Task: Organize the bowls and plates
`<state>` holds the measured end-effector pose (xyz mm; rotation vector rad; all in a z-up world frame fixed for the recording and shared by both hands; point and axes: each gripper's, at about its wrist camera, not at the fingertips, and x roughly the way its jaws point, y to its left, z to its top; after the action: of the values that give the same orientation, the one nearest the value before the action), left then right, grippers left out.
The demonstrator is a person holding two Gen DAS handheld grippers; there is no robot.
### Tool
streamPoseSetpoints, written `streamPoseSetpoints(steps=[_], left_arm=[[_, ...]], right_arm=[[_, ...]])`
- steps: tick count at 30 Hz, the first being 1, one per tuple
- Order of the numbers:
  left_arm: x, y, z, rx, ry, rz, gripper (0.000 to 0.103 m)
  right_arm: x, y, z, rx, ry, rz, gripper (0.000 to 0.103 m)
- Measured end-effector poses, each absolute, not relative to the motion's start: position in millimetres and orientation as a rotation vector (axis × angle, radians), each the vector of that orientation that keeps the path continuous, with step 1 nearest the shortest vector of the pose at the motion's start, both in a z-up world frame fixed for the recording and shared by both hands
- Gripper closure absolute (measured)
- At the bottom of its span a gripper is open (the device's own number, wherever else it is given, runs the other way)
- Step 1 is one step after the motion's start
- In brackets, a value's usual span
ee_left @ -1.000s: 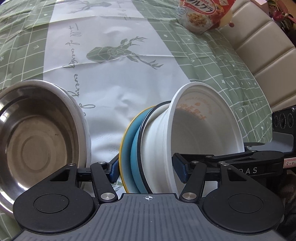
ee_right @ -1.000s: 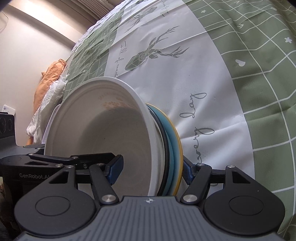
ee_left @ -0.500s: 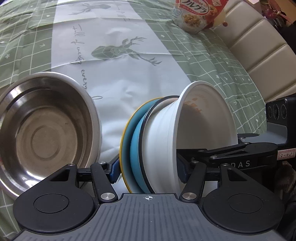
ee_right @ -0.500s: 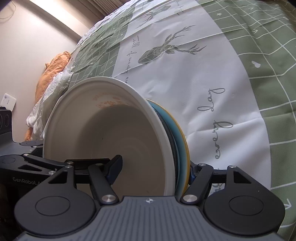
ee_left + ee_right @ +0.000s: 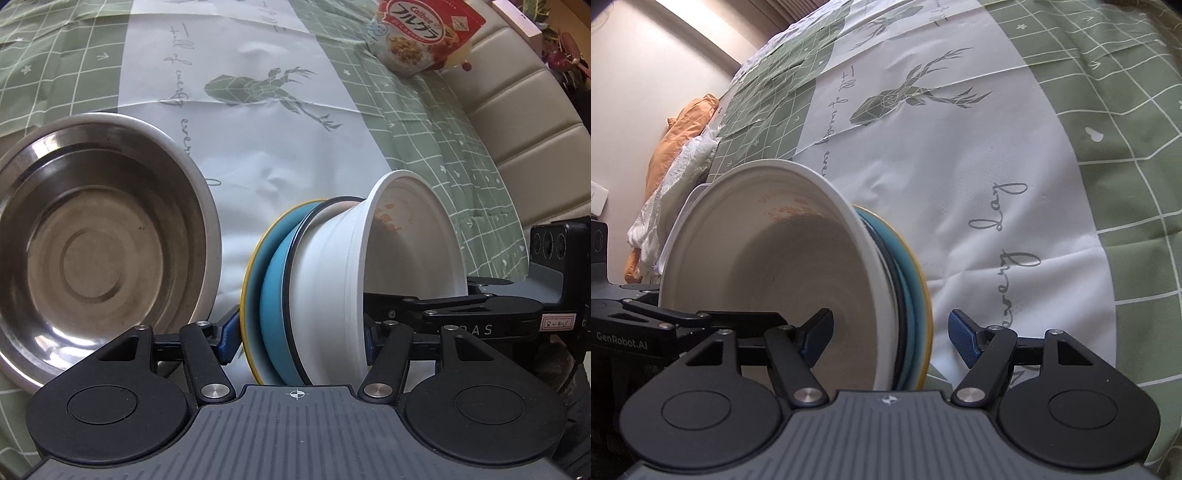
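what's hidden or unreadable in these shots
- Left wrist view: the stack's bottom edge, white bowl, blue plate and yellow-rimmed plate, is hidden by the left tool body.
- Left wrist view: steel bowl is cut off by the left edge.
- Right wrist view: orange print inside the white bowl is blurred; right tool.

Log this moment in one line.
left tool: shut on dish stack | right tool: open, straddling stack | steel bowl: beside stack, on tablecloth
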<state>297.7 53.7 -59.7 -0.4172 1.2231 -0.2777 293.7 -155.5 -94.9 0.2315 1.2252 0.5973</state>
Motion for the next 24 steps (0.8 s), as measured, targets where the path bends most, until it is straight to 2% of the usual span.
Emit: streamPoseSetpoints(steps=[7,10,18,24], left_arm=[[300,54,-61,-0.438,1.245,-0.260,0.040],[300,52,-60,-0.430,1.246,-0.251,0.040],[301,50,-65,-0.439,1.270,-0.244,0.039],[301,48,-66,-0.440,1.291,-0.239,0.039]], right_arm=[[286,-157,-67,0.059,1.096,0.502,0.034],[282,-154,-56,-0.007,1.048,0.463,0.030],[294,-142,-88,0.153,1.243,0.544,0.030],[292,-142,-95,0.237,1.297,0.564,0.029]])
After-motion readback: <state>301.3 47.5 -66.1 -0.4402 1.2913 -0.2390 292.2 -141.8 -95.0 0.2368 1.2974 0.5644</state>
